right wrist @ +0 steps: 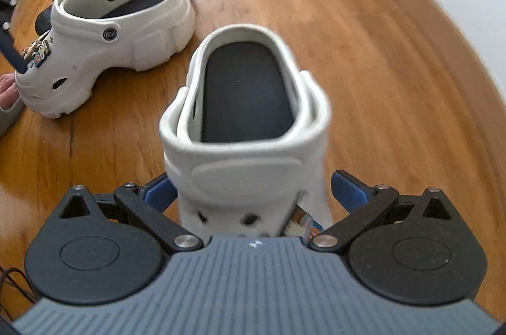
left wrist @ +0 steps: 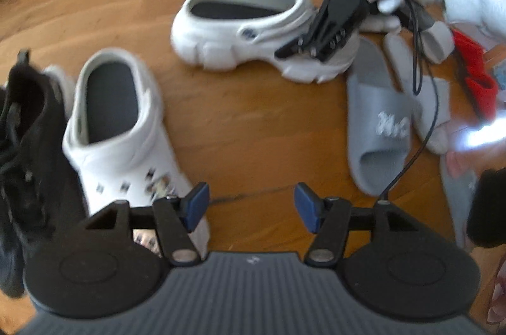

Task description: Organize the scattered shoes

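Left tongs [left wrist: 251,207]: released, nothing between the blue pads, bare wood floor [left wrist: 253,120] under them.

Landmark: the charm-decorated white clog [left wrist: 117,126], standing upright on the floor just beside the left tongs. Touching its far side, a black sneaker [left wrist: 28,145] with a pale shoe partly hidden behind. These look lined up, so I judge that part done.

Right tongs [right wrist: 253,192]: the second white clog [right wrist: 246,120] sits between the pads at its toe end. The near pad looks to touch it and the other shows a small gap, so I cannot tell if it is clenched. This clog lies apart from the landmark, not yet paired alongside.

Farther off, beyond the second clog: two grey slides [left wrist: 376,126], overlapping and askew, plus red clutter. Still unsorted. Roughly halfway, by my reckoning.
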`<state>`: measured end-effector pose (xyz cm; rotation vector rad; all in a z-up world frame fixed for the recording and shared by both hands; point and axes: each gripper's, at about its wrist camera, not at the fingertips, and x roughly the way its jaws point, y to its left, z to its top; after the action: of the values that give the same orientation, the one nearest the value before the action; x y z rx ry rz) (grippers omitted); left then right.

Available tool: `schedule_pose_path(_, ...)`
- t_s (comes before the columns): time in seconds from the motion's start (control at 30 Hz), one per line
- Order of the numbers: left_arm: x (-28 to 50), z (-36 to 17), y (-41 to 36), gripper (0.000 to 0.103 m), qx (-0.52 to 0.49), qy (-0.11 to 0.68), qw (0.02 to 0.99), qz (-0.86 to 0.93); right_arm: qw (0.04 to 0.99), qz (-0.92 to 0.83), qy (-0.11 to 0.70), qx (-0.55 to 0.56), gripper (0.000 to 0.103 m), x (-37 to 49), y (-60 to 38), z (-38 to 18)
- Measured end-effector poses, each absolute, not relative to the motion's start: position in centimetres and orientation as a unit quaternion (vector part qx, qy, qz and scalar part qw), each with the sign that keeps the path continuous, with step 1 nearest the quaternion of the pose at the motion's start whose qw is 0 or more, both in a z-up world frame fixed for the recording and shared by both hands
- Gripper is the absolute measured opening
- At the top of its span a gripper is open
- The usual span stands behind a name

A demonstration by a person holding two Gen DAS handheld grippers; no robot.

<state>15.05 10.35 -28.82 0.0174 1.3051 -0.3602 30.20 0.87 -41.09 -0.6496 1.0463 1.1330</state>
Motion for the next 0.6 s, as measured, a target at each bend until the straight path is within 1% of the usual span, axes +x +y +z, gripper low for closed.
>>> schedule_pose_path(0.3, 13.7, -29.3, 13.3, 0.058, -0.007, 0.618, 0.776, -0.128, 0.713, 0.415, 0.52, -0.222, 0.101, 28.8, 1.7, -41.1)
schedule_pose_path(0.4, 13.8, -29.3, 13.7, 0.058, -0.019, 0.618, 0.777, -0.123, 0.72, 0.318, 0.592, -0.177, 0.101, 27.6, 3.0, -41.0)
schedule_pose_path(0.5, 14.1, -28.7, 13.7, 0.058, -0.014, 0.607, 0.785, -0.119, 0.695, 0.292, 0.639, -0.156, 0.103, 26.5, 4.0, -41.0)
schedule_pose_path(0.6, 14.2, -27.9, 13.8, 0.058, -0.015, 0.597, 0.793, -0.118, 0.674, 0.318, 0.65, -0.149, 0.103, 25.5, 4.0, -40.9)
